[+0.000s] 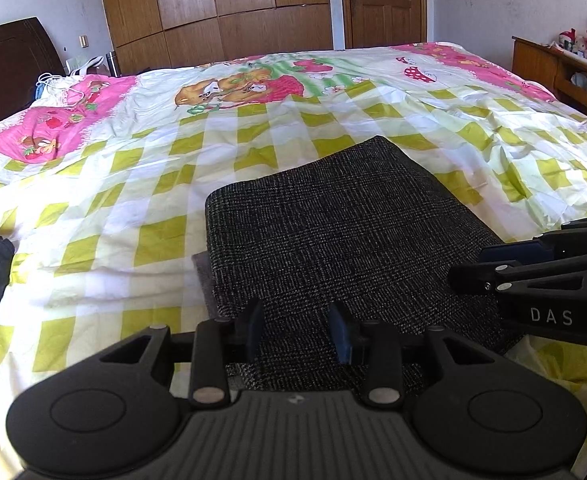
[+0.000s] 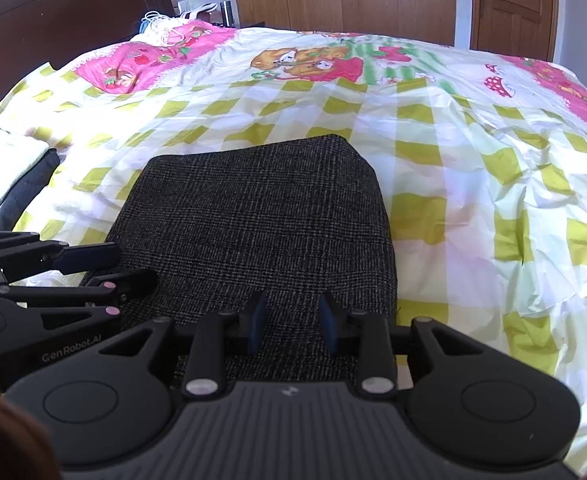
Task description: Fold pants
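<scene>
Sunlit bedding fills both views: a bed (image 1: pixel 105 216) covered with a quilt checked in yellow-green and white, with pink cartoon borders along its far edge. Nearest the cameras, the left claw (image 1: pixel 298 330) sits over the near edge of the pants (image 1: pixel 333 220), its blue-padded fingers (image 1: pixel 343 334) spread with a clear gap and dark cloth showing between them, gripping nothing. Beside it, the right claw (image 2: pixel 291 326) stands over the same near edge, likewise parted and holding nothing; in the left view it enters from the right at the pants' right side (image 1: pixel 505 264), and in the right view the left claw comes in from the left at the pants' left side (image 2: pixel 105 268). The pants, dark with a fine grey check, lie folded into a compact rectangle on the near middle of the bed, a paler layer peeking out at the near left corner. Farther off, a dark headboard (image 2: pixel 61 12) stands at the left, with white cords (image 1: pixel 59 84) on the pink corner near it. Beyond the bed rise a wooden wardrobe (image 1: pixel 221 4) and a wooden door (image 1: pixel 383 0).
</scene>
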A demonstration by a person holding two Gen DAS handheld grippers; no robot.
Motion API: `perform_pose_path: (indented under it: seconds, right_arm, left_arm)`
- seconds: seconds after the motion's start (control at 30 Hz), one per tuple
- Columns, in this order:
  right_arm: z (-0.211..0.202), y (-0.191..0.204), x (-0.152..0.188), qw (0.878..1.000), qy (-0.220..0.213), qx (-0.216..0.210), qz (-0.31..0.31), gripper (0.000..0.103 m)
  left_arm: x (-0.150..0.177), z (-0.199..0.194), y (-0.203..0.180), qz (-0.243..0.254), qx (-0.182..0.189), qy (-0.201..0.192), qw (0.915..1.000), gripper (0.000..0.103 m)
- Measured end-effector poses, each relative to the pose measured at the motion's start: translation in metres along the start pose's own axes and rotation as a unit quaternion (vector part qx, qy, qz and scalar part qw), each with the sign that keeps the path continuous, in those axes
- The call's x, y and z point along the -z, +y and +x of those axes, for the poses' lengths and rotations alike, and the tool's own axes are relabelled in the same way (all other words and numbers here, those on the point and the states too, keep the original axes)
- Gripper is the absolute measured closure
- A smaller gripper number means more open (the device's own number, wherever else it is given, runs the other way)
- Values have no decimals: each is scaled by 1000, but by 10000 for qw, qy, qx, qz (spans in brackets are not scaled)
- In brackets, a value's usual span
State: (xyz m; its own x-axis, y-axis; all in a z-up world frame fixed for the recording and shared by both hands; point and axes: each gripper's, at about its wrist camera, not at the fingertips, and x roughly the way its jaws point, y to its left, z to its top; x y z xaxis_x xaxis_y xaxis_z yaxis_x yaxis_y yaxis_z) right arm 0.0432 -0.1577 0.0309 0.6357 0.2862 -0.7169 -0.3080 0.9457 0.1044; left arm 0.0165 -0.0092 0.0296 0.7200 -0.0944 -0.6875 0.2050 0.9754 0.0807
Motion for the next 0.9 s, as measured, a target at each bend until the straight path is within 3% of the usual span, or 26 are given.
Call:
perform_pose_path:
  seconds: [0.6, 0.9]
  right_arm:
    - [-8, 0, 2, 10000, 3, 67, -48, 72]
    - [-8, -4, -5, 9991, 9, 414, -41, 73]
  left_arm:
    - [8, -8, 16, -272, 175, 37, 9995, 52]
    - [0, -27, 28, -565, 63, -137, 9983, 45]
